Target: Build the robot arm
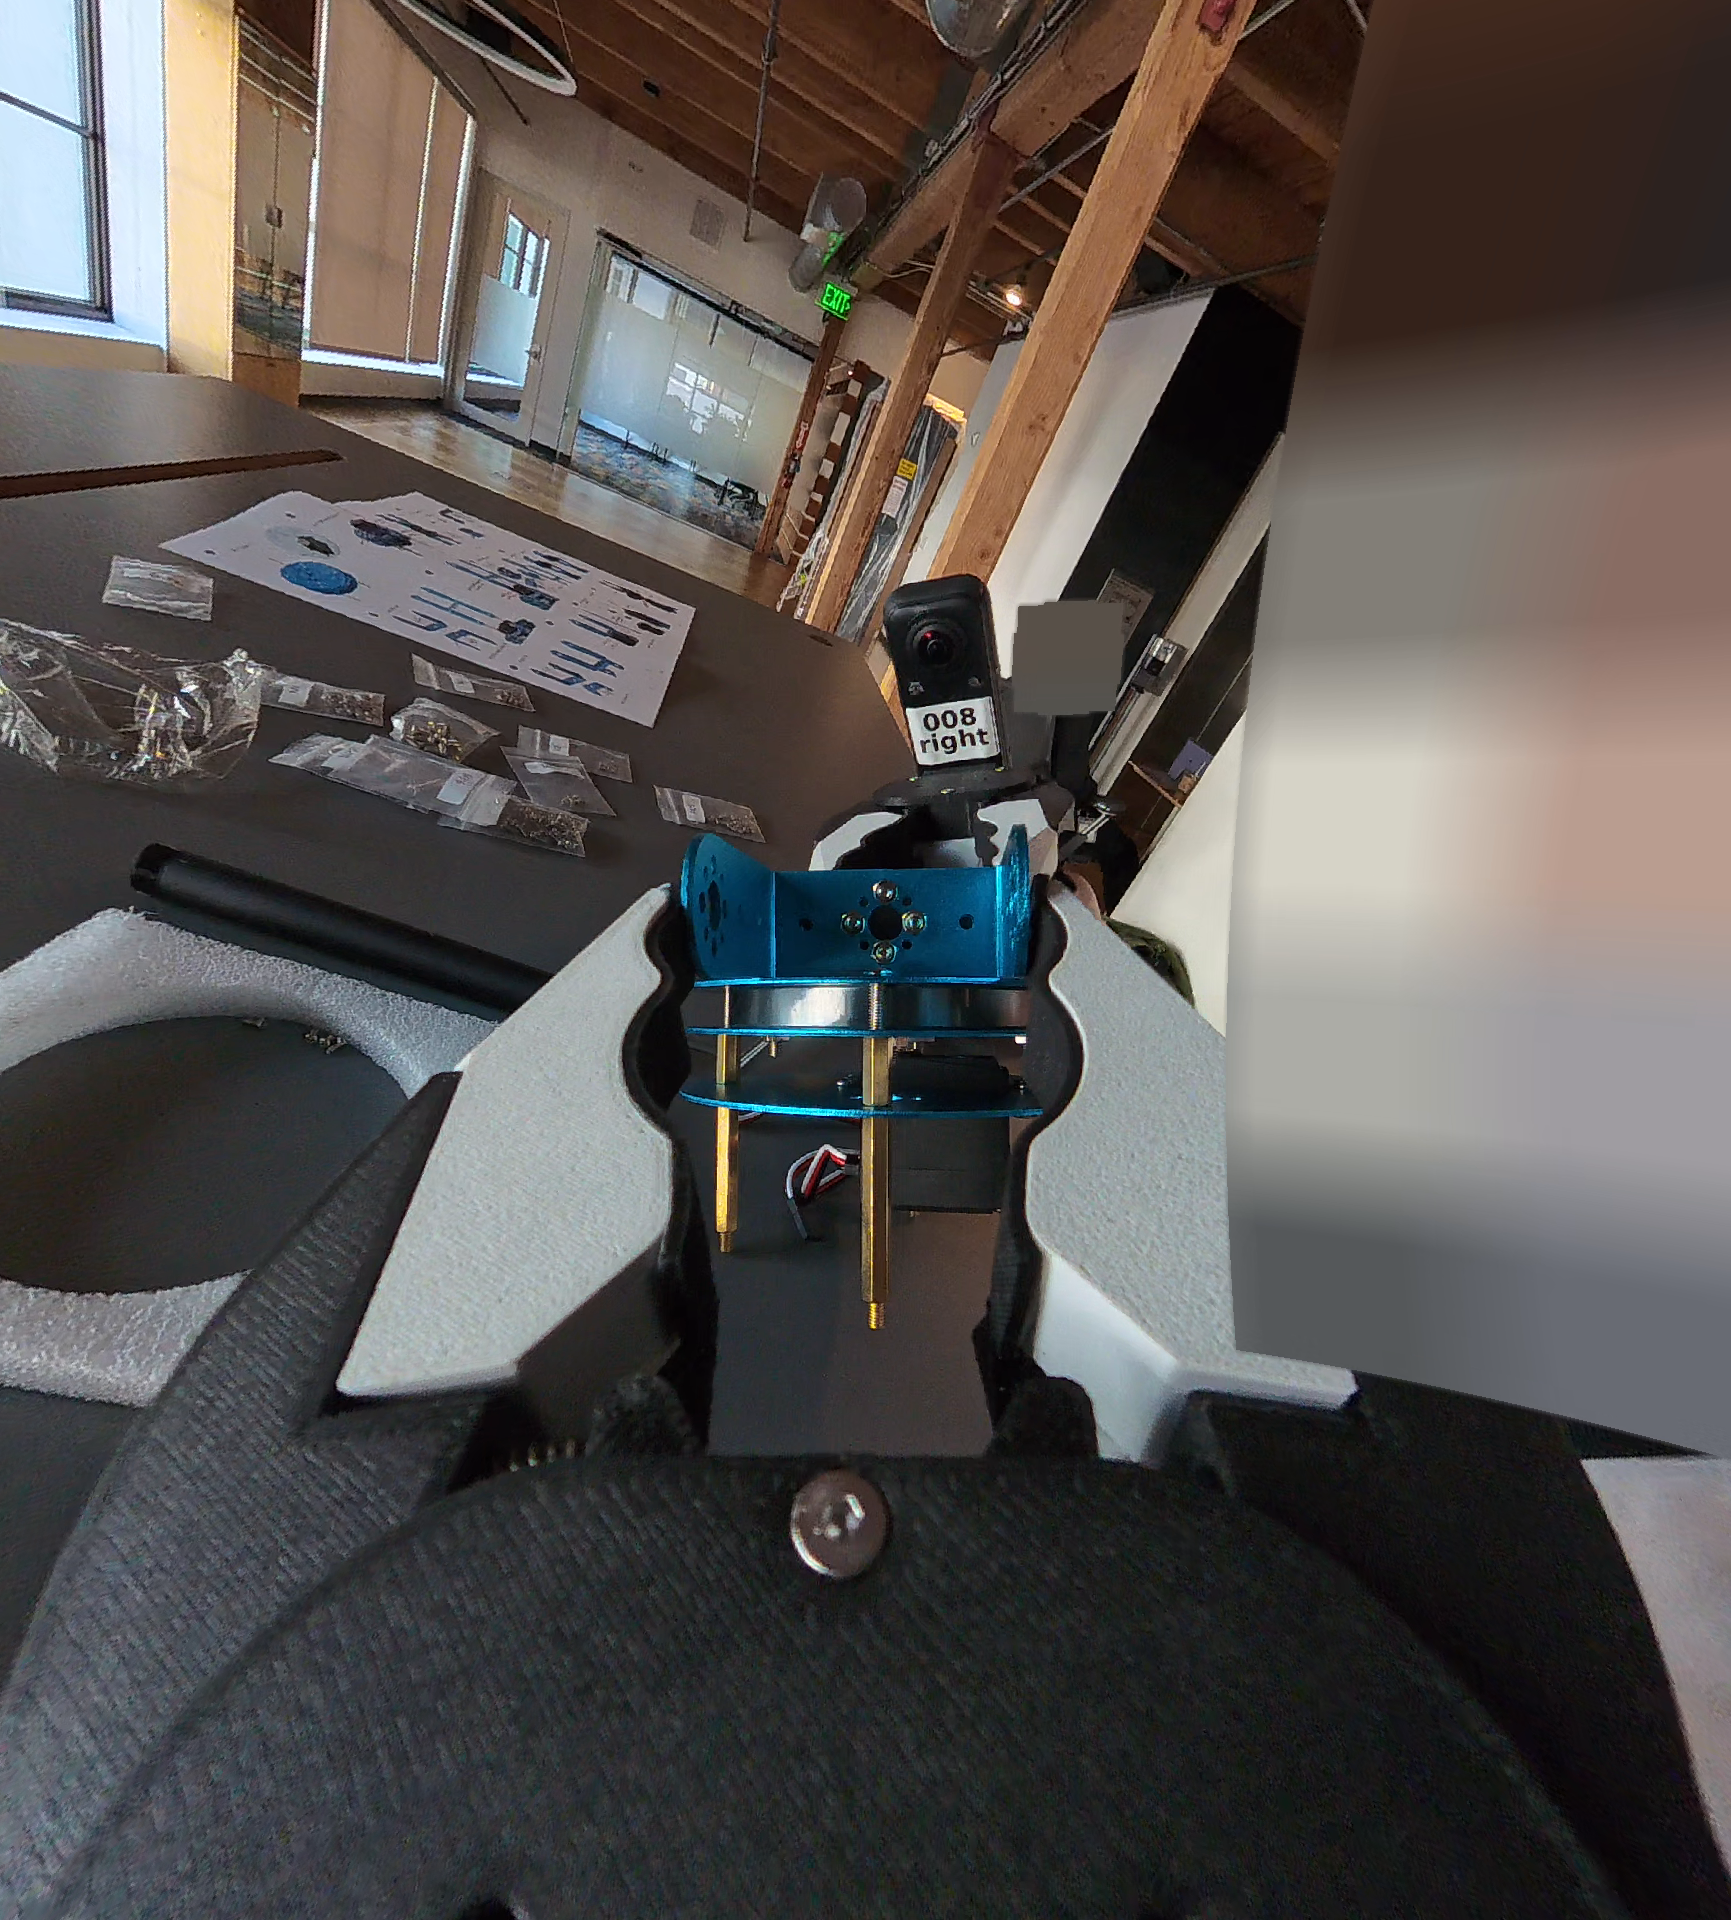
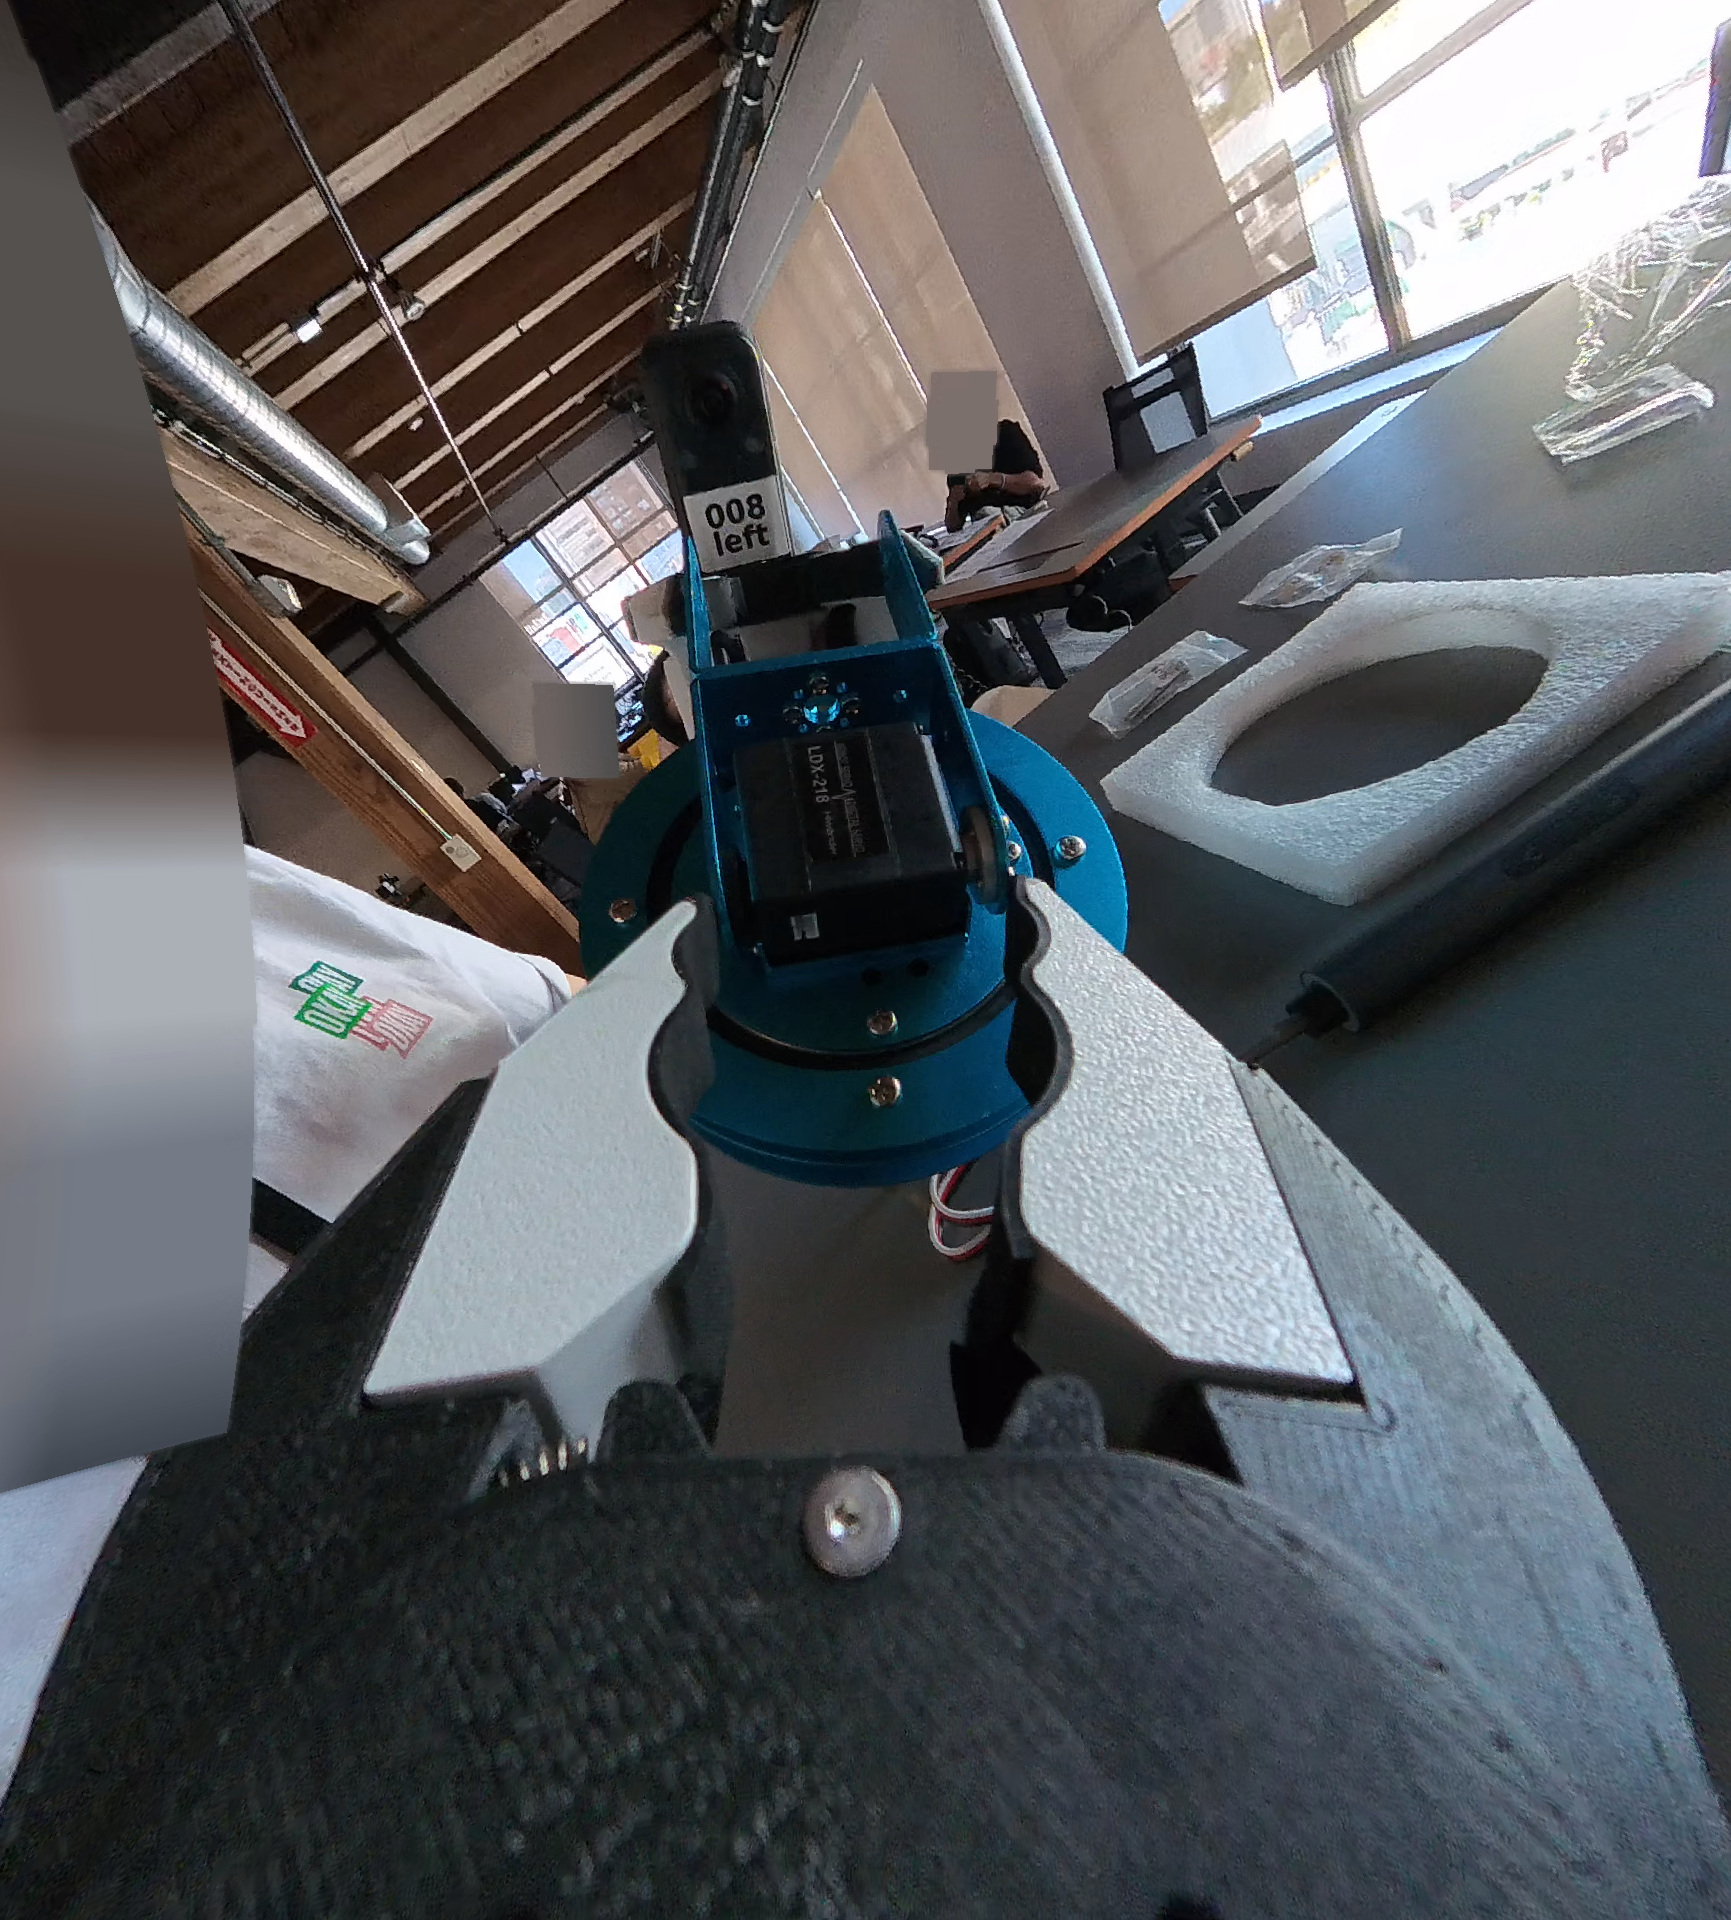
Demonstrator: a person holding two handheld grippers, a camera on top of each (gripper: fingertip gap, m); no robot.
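A blue metal servo assembly (image 1: 902,925) is held above the dark table (image 1: 757,707). It has a U bracket on stacked round plates, with brass standoffs (image 1: 873,1174) hanging below. My left gripper (image 1: 856,914) is shut on it, one finger on each side of the bracket and plates. In the right wrist view my right gripper (image 2: 861,914) is shut on the bracket that holds a black servo (image 2: 840,831), above the round blue base (image 2: 1058,821). The two grippers face each other across the assembly: the right one (image 1: 934,831) shows behind it, as does the left one (image 2: 799,613). Red, white and black wires (image 2: 954,1216) hang beneath.
A white foam block with a round hole (image 1: 30,997) (image 2: 1463,831) lies on the table beside a black screwdriver (image 1: 321,914) (image 2: 1567,821). Several small bags of screws (image 1: 445,769), crumpled clear plastic (image 1: 82,696) and a printed sheet (image 1: 445,592) lie farther off. A person's white shirt (image 2: 373,987) is close by. The gap from one gripper's tips to the other's is roughly 10 cm.
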